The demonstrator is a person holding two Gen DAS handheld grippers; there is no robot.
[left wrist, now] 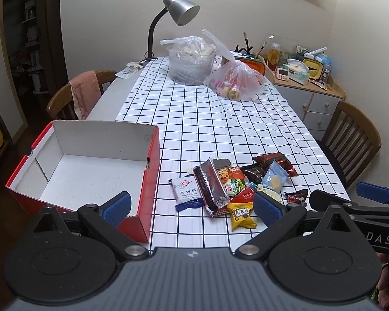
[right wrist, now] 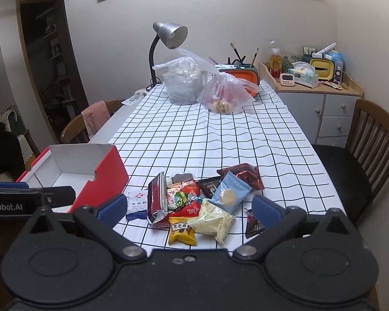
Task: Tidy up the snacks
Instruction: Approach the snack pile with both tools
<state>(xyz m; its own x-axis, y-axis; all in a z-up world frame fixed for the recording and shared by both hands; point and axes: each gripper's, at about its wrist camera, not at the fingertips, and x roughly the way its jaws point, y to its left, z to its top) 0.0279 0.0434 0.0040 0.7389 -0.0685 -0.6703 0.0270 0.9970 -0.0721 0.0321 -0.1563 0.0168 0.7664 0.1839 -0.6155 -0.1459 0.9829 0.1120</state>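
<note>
Blue-padded fingers of the left gripper [left wrist: 192,208] spread wide apart in the foreground of the left wrist view, holding nothing, hovering above the near edge of the white tablecloth with a black grid [left wrist: 220,119]. Between and just beyond them lies the pile of wrapped snacks [left wrist: 233,184]: a white and blue sachet with red emblem [left wrist: 187,193] on the left side, a long silver and black foil bar [left wrist: 210,186] tilted against it, a yellow packet with black lettering [left wrist: 242,215] nearest the camera, a pale blue pouch [left wrist: 275,178] and dark brown-red wrappers [left wrist: 275,163] farther back. To the left of the pile stands the red cardboard box with white interior [left wrist: 90,171], open-topped, just beside the snacks.

From the right wrist view, the right gripper [right wrist: 189,208] is likewise spread open and empty, over the same pile [right wrist: 199,197]; a cream-yellow crinkled packet [right wrist: 212,220] lies near its centre and a small dark candy wrapper [right wrist: 254,223] sits by its right finger.

Farther down the table stand two clear plastic bags [left wrist: 194,59] and a silver gooseneck desk lamp [left wrist: 179,10].
</note>
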